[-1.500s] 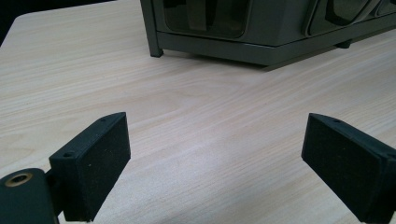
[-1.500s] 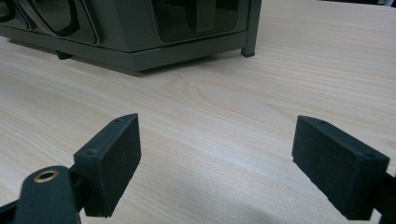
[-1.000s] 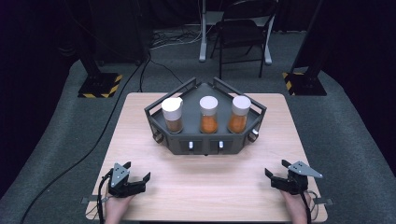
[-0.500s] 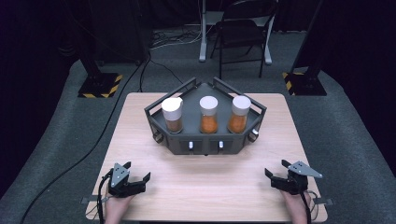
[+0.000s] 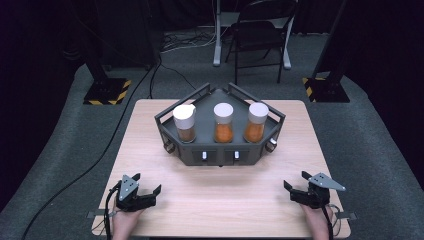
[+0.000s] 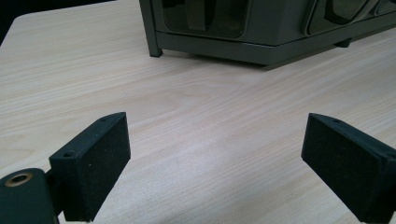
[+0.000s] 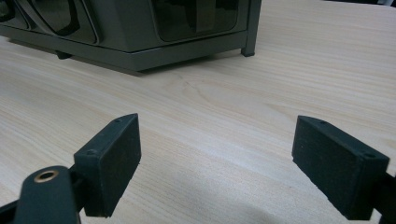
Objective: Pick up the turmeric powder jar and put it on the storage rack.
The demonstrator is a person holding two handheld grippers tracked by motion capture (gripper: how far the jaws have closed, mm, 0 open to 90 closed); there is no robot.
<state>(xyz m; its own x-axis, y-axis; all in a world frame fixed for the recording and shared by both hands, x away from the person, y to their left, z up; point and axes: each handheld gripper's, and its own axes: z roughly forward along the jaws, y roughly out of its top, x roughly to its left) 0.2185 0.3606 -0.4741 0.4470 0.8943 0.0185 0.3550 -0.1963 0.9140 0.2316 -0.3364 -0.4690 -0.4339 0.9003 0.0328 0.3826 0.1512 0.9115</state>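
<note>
Rack (image 5: 220,150), dark grey, sits mid-tabletop (image 5: 220,200) toward the far side, holding three white-capped jars: left jar (image 5: 185,122), middle jar (image 5: 223,120), right jar (image 5: 257,121), all upright. Left gripper (image 5: 148,192) rests near the front left corner, jaws wide apart, nothing between. Right gripper (image 5: 296,186) near the front right corner, jaws wide apart, empty. Both well apart from the rack.

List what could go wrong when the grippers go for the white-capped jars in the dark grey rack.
1. The three white-capped jars of orange powder stand close together; open jaws around one could knock its neighbour.
2. The dark grey angular rack sits loose on the pale wooden table; a push from the left gripper or right gripper might slide it.
</note>
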